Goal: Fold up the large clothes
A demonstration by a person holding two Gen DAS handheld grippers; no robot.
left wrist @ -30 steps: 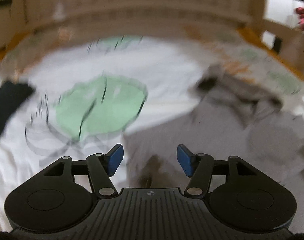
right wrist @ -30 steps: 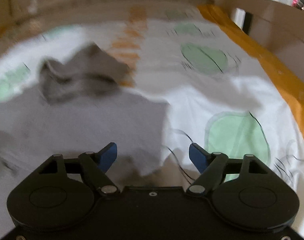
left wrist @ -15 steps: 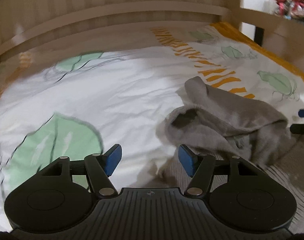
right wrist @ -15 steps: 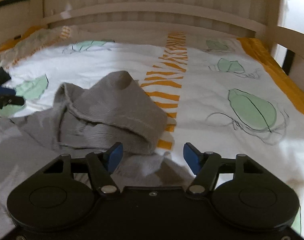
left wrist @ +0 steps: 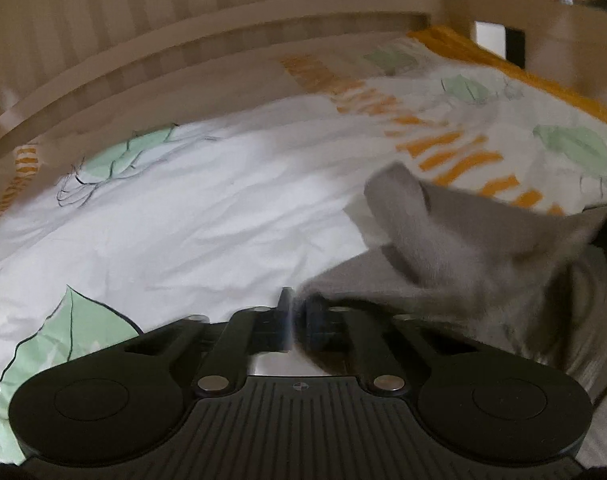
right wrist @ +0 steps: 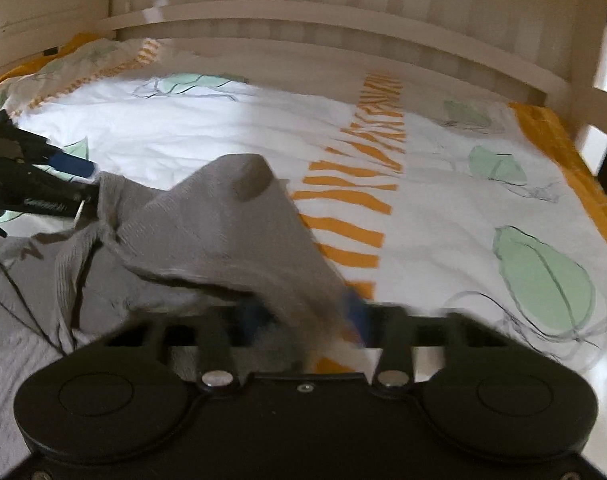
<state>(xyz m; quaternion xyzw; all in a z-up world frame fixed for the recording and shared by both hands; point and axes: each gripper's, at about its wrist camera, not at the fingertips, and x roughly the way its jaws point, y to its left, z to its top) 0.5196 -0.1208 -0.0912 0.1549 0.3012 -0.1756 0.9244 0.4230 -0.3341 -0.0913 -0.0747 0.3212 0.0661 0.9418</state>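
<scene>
1. Grey garment [right wrist: 207, 232] lies bunched on the bed cover [left wrist: 207, 216], at the right of the left wrist view and at the left and centre of the right wrist view. One fold stands up as a peak.
2. Left gripper [left wrist: 297, 312]: jaws have just been closing and now stand together, clamped on the garment's near left edge. In the right wrist view the same gripper [right wrist: 85, 190] meets the cloth at its far left corner.
3. Right gripper [right wrist: 307, 316]: jaws have just been closing; grey cloth sits between the blue pads [right wrist: 357, 312]. Blur there, but it reads as pinched on the garment's right edge.
4. Bed cover is white with green leaf prints, an orange striped band [right wrist: 355, 184] and an orange border.
5. Pale wooden rail [left wrist: 207, 48] runs behind the bed.
</scene>
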